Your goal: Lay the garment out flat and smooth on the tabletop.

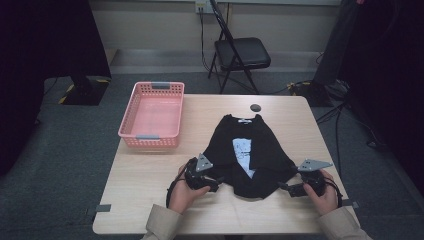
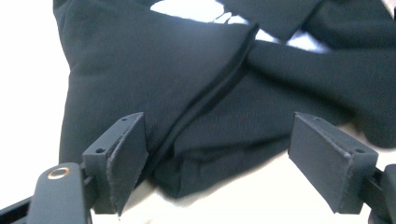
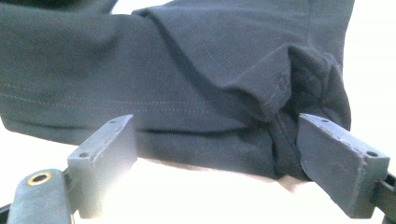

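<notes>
One table (image 1: 150, 195), light wood, w/ everything on it. Largest item: one black T-shirt (image 1: 252, 155) w/ white print on front, lying roughly mid-table toward the right, collar pointing to the far edge, both sides folded in over the middle so it narrows toward the near hem. Next: one pink plastic basket (image 1: 129, 120) at the far-left corner, slatted walls, grey handle at each short end; nothing inside, bare pink floor showing. It sits well apart from the shirt. Two grippers, one per hand. Left gripper (image 1: 216, 184) is at the shirt's near-left corner; in the left gripper view its 2 jaws stand wide apart, folded cloth edge (image 2: 205, 154) lying between them, the left pad about at the fabric, the right pad clear of it, so open, not clamping. Right gripper (image 1: 286, 188) is at the near-right corner; right gripper view shows the same: jaws spread wide, bunched hem (image 3: 280, 154) between them, the right pad just beside or brushing the bunch, no squeeze visible, so open too. Smallest: one dark round disc (image 1: 256, 107) on the table near the far edge, just beyond the collar, not touching it. Off the table: one black folding chair (image 1: 240, 52) behind.
</notes>
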`<state>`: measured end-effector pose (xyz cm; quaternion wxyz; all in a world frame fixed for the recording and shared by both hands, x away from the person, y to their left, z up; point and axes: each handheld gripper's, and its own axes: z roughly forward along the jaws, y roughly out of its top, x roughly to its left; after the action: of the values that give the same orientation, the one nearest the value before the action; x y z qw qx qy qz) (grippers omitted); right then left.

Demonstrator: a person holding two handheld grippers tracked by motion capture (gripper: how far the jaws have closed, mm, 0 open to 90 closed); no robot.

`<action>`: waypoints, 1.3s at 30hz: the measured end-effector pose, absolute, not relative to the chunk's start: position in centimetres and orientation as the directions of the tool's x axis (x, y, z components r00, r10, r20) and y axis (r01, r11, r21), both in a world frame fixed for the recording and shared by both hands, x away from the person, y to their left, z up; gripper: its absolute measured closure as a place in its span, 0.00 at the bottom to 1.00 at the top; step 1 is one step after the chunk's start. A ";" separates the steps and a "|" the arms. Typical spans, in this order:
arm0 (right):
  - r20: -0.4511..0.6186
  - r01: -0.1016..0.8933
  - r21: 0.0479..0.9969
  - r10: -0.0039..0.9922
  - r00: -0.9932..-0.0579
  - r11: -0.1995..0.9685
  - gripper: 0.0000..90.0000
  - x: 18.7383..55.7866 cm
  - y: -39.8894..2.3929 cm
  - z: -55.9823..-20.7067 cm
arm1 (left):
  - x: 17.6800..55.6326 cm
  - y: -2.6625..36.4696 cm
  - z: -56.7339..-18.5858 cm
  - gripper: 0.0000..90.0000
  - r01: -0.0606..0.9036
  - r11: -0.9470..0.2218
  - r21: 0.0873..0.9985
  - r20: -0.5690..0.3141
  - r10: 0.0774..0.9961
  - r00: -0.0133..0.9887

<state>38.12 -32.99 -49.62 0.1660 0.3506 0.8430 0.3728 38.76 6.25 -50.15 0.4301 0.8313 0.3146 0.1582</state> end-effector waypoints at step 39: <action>-0.063 0.388 0.790 0.692 -0.719 0.474 0.23 38.7 -31.2 -47.0 | 38.0 7.5 -51.3 0.15 0.377 -0.443 0.814 0.000 0.648 0.761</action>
<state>38.71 -31.18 -47.03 0.1911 0.3227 0.8370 0.3984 38.04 7.47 -51.35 0.4293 0.8345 0.3072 0.1580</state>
